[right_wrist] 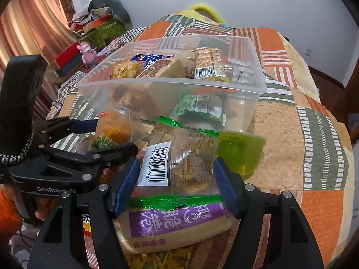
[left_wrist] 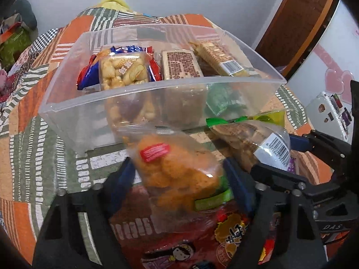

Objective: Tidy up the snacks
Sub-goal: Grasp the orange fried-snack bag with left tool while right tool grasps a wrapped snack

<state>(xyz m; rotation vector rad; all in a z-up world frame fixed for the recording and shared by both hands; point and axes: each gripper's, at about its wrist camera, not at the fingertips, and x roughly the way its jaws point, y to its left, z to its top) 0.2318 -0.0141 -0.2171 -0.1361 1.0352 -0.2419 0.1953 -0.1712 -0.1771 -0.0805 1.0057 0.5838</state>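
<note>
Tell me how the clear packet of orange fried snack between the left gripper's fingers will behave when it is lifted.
The orange snack packet probably weighs little: puffy chunks in thin clear film. The film looks glossy, so it may slip between the left gripper pads. Its loose sealed end will likely flop, and hard squeezing could crush the chunks.
</note>
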